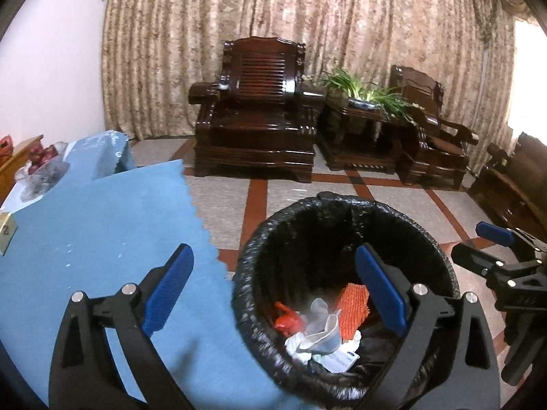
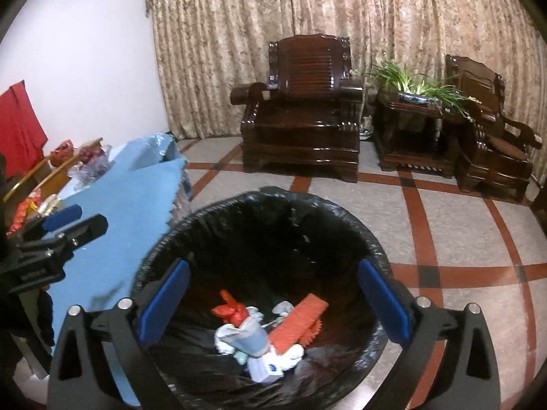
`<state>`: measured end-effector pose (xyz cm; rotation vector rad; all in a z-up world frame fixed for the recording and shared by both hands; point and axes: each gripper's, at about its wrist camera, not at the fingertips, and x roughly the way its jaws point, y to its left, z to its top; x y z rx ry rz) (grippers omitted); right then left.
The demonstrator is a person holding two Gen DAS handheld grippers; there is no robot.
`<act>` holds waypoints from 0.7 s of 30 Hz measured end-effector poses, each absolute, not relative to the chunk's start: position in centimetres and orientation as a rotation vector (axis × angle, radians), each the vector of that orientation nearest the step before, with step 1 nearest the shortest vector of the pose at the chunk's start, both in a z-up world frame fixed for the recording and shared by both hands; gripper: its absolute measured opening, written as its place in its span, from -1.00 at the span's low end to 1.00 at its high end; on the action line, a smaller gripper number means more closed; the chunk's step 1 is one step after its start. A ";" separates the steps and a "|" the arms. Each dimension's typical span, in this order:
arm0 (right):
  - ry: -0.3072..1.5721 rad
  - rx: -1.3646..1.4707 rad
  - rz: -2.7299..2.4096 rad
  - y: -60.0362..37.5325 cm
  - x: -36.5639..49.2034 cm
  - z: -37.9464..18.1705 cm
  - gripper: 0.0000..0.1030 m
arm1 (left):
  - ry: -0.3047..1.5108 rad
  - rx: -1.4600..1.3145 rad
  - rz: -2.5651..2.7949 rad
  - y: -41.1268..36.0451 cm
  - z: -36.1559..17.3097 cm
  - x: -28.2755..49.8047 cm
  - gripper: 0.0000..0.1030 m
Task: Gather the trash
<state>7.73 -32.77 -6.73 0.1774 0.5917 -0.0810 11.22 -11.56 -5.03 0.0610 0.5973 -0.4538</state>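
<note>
A: Where had the trash ended up at that point?

B: In the bin point(image 2: 259, 232), the one lined with a black bag, standing on the tiled floor point(image 2: 461, 239) just beside the blue-covered table point(image 1: 102, 232). At the bottom lay a crumpled paper cup point(image 2: 251, 336), an orange mesh sleeve point(image 2: 297, 321), a red plastic scrap point(image 2: 229, 309) and a small white-and-blue carton point(image 2: 268, 370), all heaped together.

A: And the two tongs?

B: The left gripper point(image 1: 273, 294) hung over the near rim with its blue pads wide apart and nothing between them. The right gripper point(image 2: 273, 300) sat squarely above the bin mouth, spread just as wide and just as empty (nothing stuck to either pad that I could see).

A: So which step was that?

B: I judged it the drop: both grippers had let go over the bin, and the load was down inside.

A: What did the next move call for?

B: Probably swinging back toward the table to look for more. Only a small box point(image 1: 7, 235) at its edge and some bagged fruit point(image 1: 42, 164) farther back showed there, and whether either counted as trash I couldn't tell. The approach would need to clear the bin's rim and the tablecloth's scalloped edge.
</note>
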 end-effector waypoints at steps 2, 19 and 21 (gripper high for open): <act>0.575 0.174 -0.066 -32.0 7.1 -5.7 0.88 | 0.597 0.061 -0.433 -10.6 -4.4 10.5 0.83; 0.526 0.149 -0.002 -27.0 3.4 -0.4 0.88 | 0.531 0.043 -0.288 -5.4 0.3 3.5 0.86; 0.524 0.142 0.000 -26.7 3.2 -0.1 0.88 | 0.509 0.053 -0.281 -5.1 0.8 2.6 0.87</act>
